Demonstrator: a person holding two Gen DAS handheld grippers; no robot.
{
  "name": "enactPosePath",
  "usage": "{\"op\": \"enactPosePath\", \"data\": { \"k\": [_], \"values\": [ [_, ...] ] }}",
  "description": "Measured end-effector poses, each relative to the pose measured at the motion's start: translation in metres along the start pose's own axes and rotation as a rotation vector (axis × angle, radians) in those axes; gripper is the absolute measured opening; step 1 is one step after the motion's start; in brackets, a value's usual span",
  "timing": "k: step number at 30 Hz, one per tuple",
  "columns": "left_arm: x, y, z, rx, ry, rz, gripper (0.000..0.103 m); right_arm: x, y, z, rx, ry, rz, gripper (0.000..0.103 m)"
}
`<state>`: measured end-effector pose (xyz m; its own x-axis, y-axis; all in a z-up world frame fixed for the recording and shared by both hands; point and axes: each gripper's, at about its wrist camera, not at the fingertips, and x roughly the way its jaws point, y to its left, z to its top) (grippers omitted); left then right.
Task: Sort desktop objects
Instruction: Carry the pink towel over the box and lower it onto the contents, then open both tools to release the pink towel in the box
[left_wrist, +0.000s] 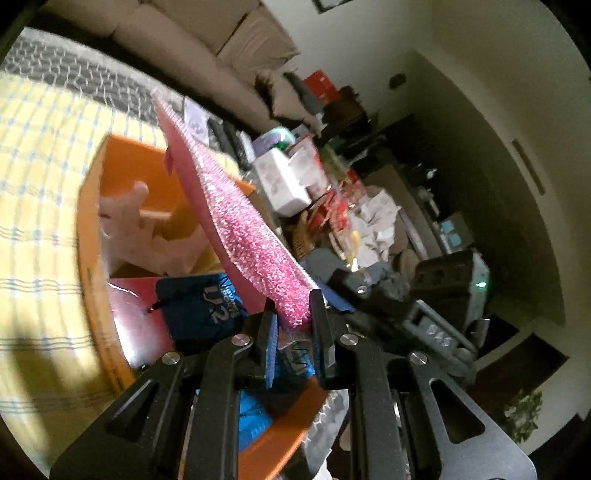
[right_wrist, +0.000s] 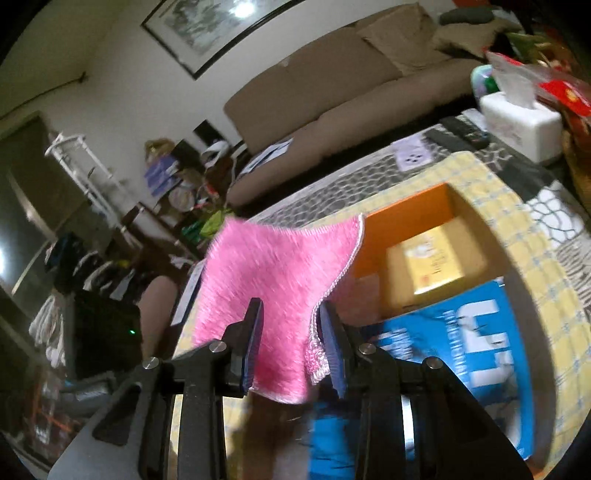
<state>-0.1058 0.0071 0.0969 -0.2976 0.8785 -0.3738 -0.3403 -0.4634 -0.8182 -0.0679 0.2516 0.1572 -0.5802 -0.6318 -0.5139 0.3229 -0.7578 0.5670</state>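
STEP: carry pink cloth (right_wrist: 277, 280) to orange box (right_wrist: 417, 206) | LEFT claw (left_wrist: 293, 332): clamped on cloth edge | RIGHT claw (right_wrist: 291, 332): clamped on cloth | CLOTH: airborne, box at 2 o'clock | NEXT: likely lower into box, part both claws.

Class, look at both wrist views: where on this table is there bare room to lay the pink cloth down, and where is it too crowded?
Free: the yellow checked tablecloth left of the orange box is bare. Crowded: the box holds a yellow carton and a blue bag; the far end has a tissue box and remotes. Both grippers pinch the pink cloth.
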Motion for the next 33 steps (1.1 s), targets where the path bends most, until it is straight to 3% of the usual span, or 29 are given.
{"op": "enactPosePath", "data": {
  "k": [6, 15, 18, 21, 24, 25, 27, 33],
  "values": [
    [0.038, 0.002, -0.003, 0.002, 0.050, 0.083, 0.014, -0.008, -0.040, 0.007, 0.066, -0.013, -0.039, 0.033],
    [0.049, 0.005, -0.020, 0.001, 0.105, 0.228, 0.014, -0.012, -0.085, 0.004, 0.148, -0.004, -0.104, 0.033],
    [0.053, -0.004, -0.023, 0.017, 0.133, 0.295, 0.024, -0.009, -0.090, 0.002, 0.134, 0.015, -0.166, 0.029],
    [0.052, -0.018, -0.026, 0.052, 0.140, 0.327, 0.046, -0.007, -0.090, 0.001, 0.110, 0.028, -0.213, 0.024],
    [0.045, -0.031, -0.025, 0.089, 0.122, 0.359, 0.059, -0.010, -0.082, 0.002, 0.085, 0.019, -0.220, 0.038],
    [0.040, -0.035, -0.026, 0.099, 0.109, 0.385, 0.073, -0.011, -0.081, 0.002, 0.076, 0.016, -0.228, 0.041],
    [0.033, -0.037, -0.027, 0.098, 0.089, 0.404, 0.087, -0.014, -0.078, 0.003, 0.066, 0.006, -0.226, 0.045],
    [0.019, -0.036, -0.026, 0.087, 0.070, 0.405, 0.090, -0.022, -0.069, 0.008, 0.045, -0.024, -0.220, 0.060]
  ]
}}
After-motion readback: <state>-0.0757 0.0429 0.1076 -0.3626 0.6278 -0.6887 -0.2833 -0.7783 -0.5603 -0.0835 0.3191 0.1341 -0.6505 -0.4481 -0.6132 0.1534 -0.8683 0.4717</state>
